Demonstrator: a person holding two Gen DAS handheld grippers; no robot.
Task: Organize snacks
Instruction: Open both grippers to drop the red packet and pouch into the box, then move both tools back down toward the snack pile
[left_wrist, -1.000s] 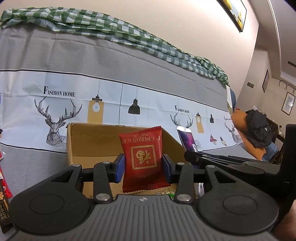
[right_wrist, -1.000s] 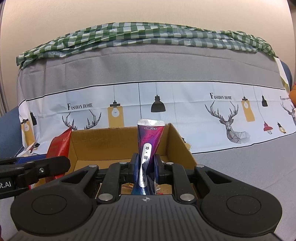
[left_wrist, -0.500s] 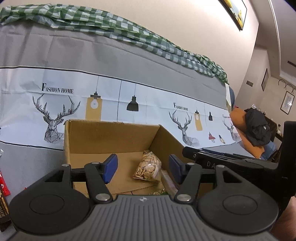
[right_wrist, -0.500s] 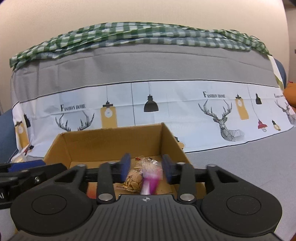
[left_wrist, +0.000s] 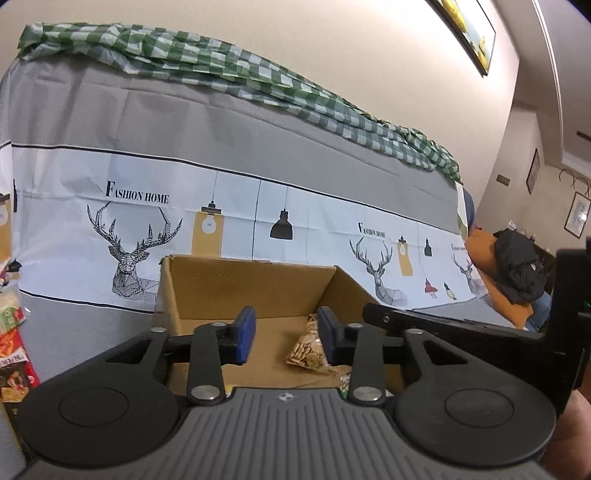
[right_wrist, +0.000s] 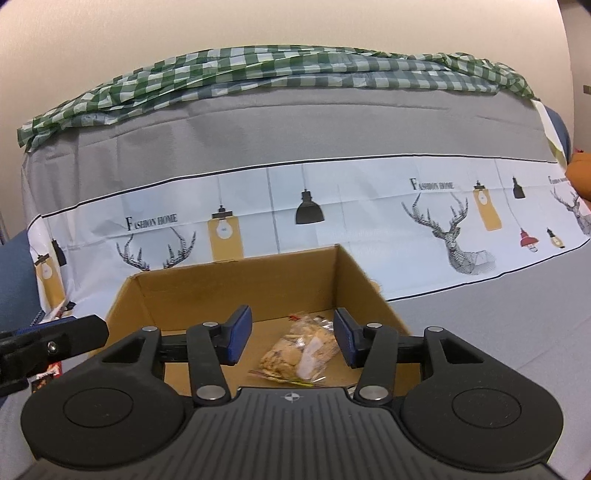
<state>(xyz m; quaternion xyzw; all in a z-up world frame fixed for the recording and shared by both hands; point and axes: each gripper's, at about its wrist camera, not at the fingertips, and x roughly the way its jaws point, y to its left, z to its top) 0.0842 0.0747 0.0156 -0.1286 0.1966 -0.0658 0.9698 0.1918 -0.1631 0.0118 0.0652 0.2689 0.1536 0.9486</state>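
An open cardboard box (left_wrist: 255, 284) (right_wrist: 229, 284) stands on the grey printed cloth. A clear bag of brown snacks (left_wrist: 306, 349) (right_wrist: 299, 352) lies on its floor. My left gripper (left_wrist: 286, 334) is open and empty above the box's near edge. My right gripper (right_wrist: 291, 334) is open and empty over the box, with the bag below its jaws. The right gripper's body (left_wrist: 461, 326) shows at the right of the left wrist view. The left gripper's body (right_wrist: 48, 345) shows at the left of the right wrist view.
Several snack packets (left_wrist: 13, 350) lie on the cloth left of the box. A green checked cloth (right_wrist: 258, 74) is bunched along the far edge by the wall. An orange cushion with a black garment (left_wrist: 517, 273) sits at the far right.
My left gripper let go of the red packet and my right gripper let go of the purple packet; both opened over the box. Neither packet is in view now.
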